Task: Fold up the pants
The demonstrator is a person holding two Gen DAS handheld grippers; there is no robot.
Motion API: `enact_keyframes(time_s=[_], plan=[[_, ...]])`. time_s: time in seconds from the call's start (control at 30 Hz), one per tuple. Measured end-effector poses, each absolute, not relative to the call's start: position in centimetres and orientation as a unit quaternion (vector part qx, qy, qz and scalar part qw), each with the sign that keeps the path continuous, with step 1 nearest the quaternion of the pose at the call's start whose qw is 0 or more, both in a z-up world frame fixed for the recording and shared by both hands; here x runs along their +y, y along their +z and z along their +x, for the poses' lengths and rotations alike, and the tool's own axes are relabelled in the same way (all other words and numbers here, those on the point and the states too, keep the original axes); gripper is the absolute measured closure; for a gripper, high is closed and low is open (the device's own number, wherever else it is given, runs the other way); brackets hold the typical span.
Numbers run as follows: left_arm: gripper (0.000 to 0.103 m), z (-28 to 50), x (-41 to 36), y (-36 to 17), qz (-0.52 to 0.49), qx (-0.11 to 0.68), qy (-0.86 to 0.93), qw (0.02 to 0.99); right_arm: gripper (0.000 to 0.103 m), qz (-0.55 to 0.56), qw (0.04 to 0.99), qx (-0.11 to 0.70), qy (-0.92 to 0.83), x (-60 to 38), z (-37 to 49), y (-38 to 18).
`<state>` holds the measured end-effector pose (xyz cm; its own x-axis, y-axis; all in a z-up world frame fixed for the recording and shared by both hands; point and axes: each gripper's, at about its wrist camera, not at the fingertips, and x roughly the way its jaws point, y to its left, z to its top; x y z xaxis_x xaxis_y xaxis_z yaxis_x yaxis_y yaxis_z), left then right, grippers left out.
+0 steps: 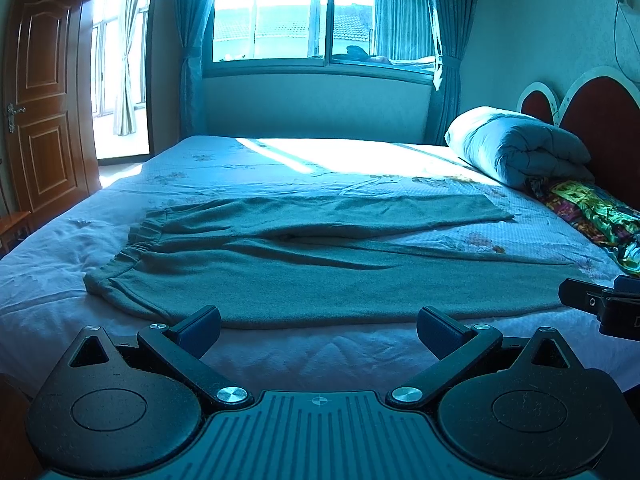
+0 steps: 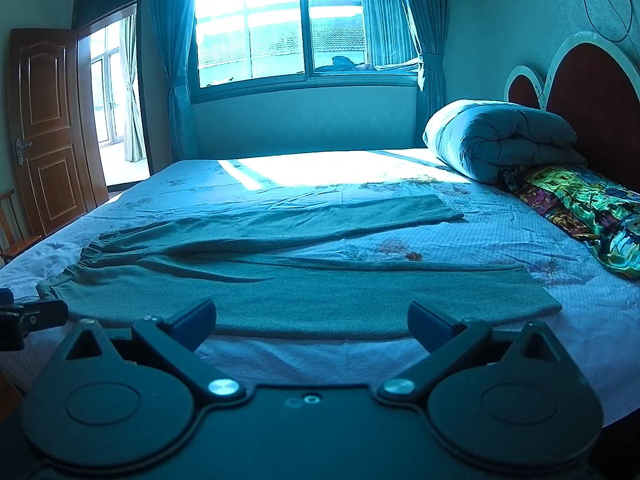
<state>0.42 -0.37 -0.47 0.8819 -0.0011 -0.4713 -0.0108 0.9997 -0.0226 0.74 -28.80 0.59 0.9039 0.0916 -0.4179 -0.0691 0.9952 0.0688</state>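
Note:
Grey-green pants [image 1: 304, 280] lie spread flat on the bed, waistband to the left, both legs running right and splayed apart; they also show in the right wrist view [image 2: 304, 288]. My left gripper [image 1: 318, 330] is open and empty, just short of the near leg's front edge, toward the waist end. My right gripper [image 2: 312, 322] is open and empty, just short of the same edge, toward the hem end. Each gripper shows at the edge of the other's view, the right [image 1: 600, 304] and the left [image 2: 28, 320].
The bed [image 1: 312, 356] has a pale flowered sheet. A rolled grey quilt [image 1: 520, 148] and a colourful pillow [image 1: 592, 208] lie at the right by the red headboard [image 1: 600, 128]. A window, curtains and an open wooden door [image 1: 44, 100] stand beyond.

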Motion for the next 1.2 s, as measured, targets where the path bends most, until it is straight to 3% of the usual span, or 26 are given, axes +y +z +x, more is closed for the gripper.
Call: enact_keyframes(time_s=[0.53,0.9,1.2], plan=[[0.0,3.1,1.5,-0.2,0.007,0.247,0.024,0.969,0.006,0.017,0.978,0.193,0.075,-28.9,3.2,1.9],[0.0,16.2,14.8,0.4,0.054,0.283,0.057,0.956,0.008,0.033,0.972,0.214,0.092,-29.8,15.5,3.5],[0.0,31.4,25.9,-4.4,0.019,0.314,0.075,0.946,0.008,-0.016,0.964,0.246,0.104,-25.3,28.3,1.6]])
